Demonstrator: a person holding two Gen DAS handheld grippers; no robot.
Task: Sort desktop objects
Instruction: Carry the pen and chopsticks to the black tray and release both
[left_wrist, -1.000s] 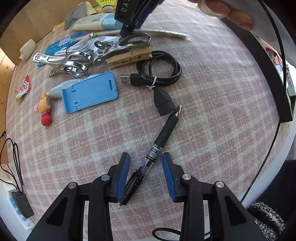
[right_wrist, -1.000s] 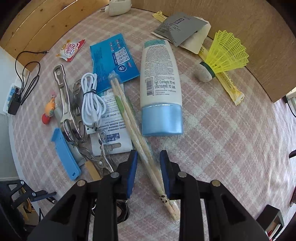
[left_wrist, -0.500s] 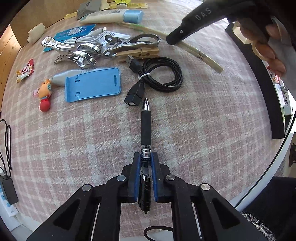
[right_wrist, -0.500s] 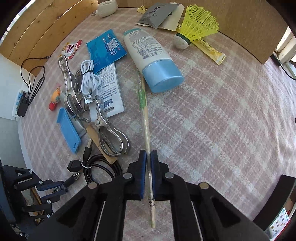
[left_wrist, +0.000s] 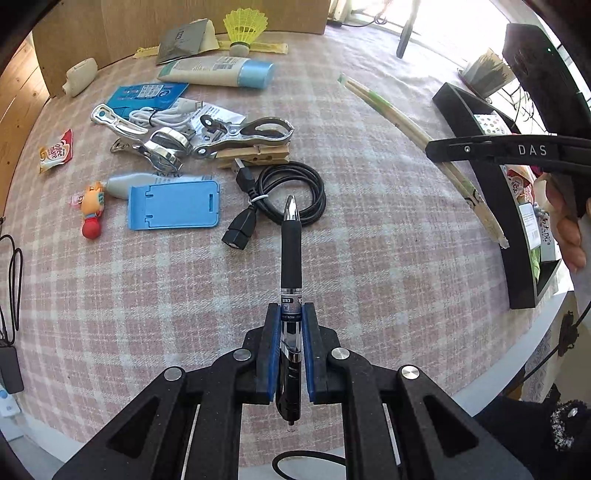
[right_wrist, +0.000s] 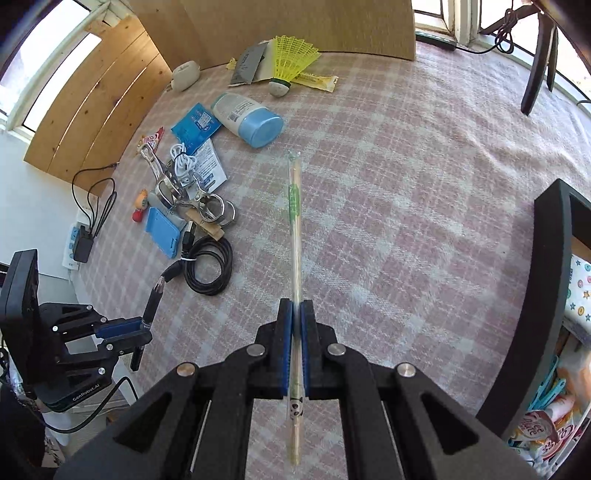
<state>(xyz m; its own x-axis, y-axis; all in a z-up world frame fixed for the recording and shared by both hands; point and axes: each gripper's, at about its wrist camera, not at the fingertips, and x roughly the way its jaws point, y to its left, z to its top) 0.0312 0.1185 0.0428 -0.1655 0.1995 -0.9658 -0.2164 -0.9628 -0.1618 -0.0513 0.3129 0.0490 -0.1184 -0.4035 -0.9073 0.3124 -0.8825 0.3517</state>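
Note:
My left gripper (left_wrist: 290, 314) is shut on a black pen (left_wrist: 291, 251) and holds it above the pink plaid cloth, tip pointing away. It also shows in the right wrist view (right_wrist: 142, 325) at the left edge. My right gripper (right_wrist: 295, 308) is shut on wrapped wooden chopsticks (right_wrist: 294, 221) and holds them lifted, pointing forward. In the left wrist view the chopsticks (left_wrist: 406, 125) slant across the right side under the right gripper's arm (left_wrist: 509, 151).
A black organiser box (right_wrist: 550, 280) with packets stands at the right edge. On the cloth lie a coiled black cable (left_wrist: 291, 192), blue phone stand (left_wrist: 173, 205), metal clips (left_wrist: 155, 140), a wooden clothespin (left_wrist: 255, 155), lotion tube (left_wrist: 221, 70), yellow shuttlecock (left_wrist: 245, 27) and sachets.
Both grippers closed on their objects and lifted: the left took the pen, the right took the chopsticks and carried them right, toward the black box.

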